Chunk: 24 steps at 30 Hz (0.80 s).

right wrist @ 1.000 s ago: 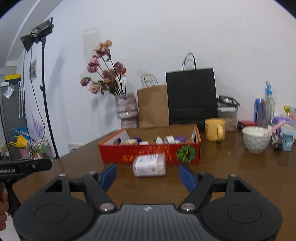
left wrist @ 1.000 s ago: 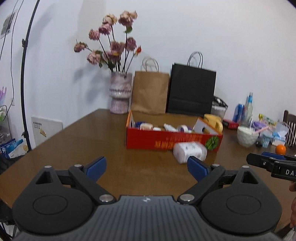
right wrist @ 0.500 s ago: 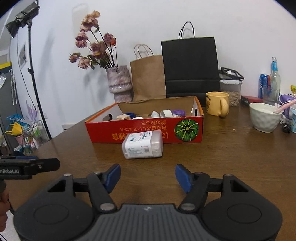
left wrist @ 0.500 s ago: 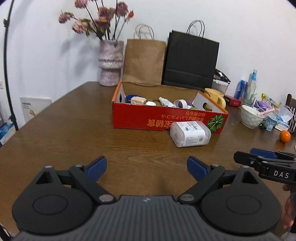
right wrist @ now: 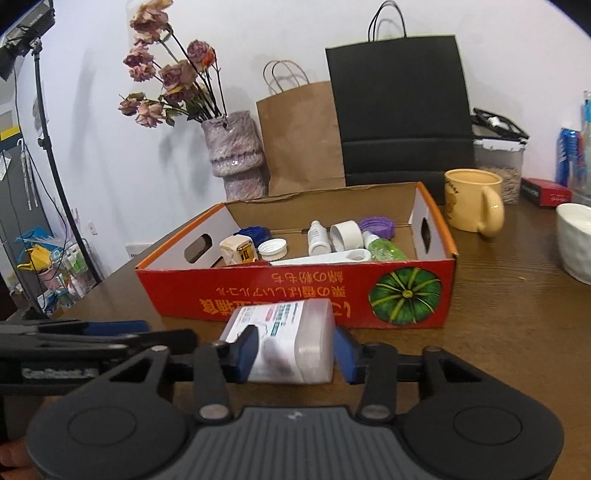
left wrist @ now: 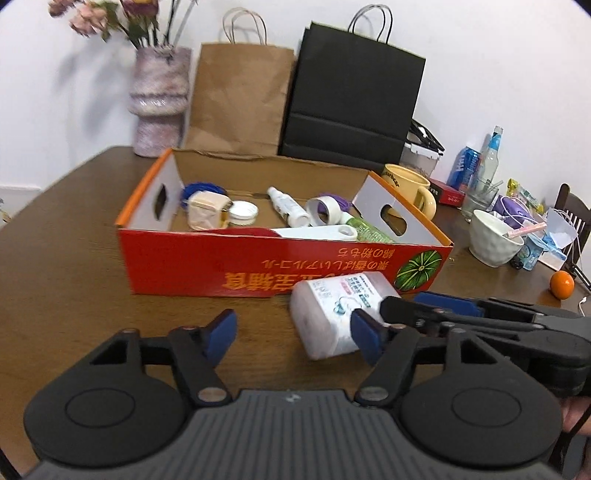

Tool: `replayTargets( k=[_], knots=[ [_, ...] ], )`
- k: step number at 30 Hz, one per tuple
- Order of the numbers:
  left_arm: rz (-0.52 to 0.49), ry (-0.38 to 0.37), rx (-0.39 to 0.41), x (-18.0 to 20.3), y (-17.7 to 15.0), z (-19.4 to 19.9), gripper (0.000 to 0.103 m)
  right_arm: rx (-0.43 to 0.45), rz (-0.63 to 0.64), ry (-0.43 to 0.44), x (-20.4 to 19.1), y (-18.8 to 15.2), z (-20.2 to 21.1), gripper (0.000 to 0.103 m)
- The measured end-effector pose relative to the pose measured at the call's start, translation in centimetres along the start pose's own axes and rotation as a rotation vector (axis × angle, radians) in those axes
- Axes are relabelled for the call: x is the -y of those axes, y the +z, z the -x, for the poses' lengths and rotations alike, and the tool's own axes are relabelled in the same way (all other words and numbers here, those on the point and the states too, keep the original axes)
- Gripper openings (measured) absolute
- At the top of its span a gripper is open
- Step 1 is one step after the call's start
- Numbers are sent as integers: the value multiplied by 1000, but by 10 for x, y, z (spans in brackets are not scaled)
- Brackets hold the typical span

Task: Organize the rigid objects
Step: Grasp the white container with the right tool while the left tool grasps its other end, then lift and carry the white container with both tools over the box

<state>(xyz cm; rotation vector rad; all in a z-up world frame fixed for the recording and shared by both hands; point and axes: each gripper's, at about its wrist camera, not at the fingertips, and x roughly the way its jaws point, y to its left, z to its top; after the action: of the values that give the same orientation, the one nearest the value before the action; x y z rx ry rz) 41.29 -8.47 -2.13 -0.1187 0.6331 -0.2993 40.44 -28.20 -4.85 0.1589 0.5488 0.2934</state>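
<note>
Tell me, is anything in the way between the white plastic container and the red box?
Nothing visible is. The white plastic container lies on the table right in front of the red box, with only the box's front wall to lift over. The right gripper has been closing around it.

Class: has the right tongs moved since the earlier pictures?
Yes. The right tongs came forward toward the red cardboard box, closing around the white plastic container.

The red box's front wall hides the lower parts of the items inside, the flowers are cut off by the top edge, and the white container's label print is too blurred to read.
</note>
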Motion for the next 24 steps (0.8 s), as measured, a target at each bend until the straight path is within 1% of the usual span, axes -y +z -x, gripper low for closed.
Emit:
replayTargets(
  k=[1, 5, 8, 9, 10, 12, 14, 16, 18, 19, 24],
  knots=[
    [8, -10, -8, -1, 2, -6, 63, 1, 0, 1, 1, 1, -3, 40],
    [79, -61, -55, -12, 5, -30, 58, -16, -21, 18, 9, 2, -14, 36],
    [115, -112, -52, -18, 6, -37, 57, -16, -67, 53, 18, 2, -19, 35],
    [122, -127, -52, -18, 6, -39, 53, -19, -85, 68, 20, 2, -21, 34],
    [128, -153, -50, -19, 6, -41, 45, -22, -103, 78, 23, 3, -23, 34],
    [136, -210, -46, -19, 6, -42, 35, -26, -116, 90, 26, 3, -25, 33],
    [125, -191, -32, -14, 6, -41, 36, -21, -110, 82, 25, 3, -25, 31],
    [126, -189, -26, -13, 5, -42, 34, -19, -114, 84, 25, 2, -24, 31],
    [100, -157, 6, -8, 3, -36, 30, -12, -97, 79, 22, 1, -21, 27],
    [84, -146, 22, -5, 2, -32, 30, -4, -90, 82, 20, 1, -18, 27],
    [58, -145, 130, 1, 0, 1, 30, 115, -53, 104, 8, 2, 12, 27]
  ],
)
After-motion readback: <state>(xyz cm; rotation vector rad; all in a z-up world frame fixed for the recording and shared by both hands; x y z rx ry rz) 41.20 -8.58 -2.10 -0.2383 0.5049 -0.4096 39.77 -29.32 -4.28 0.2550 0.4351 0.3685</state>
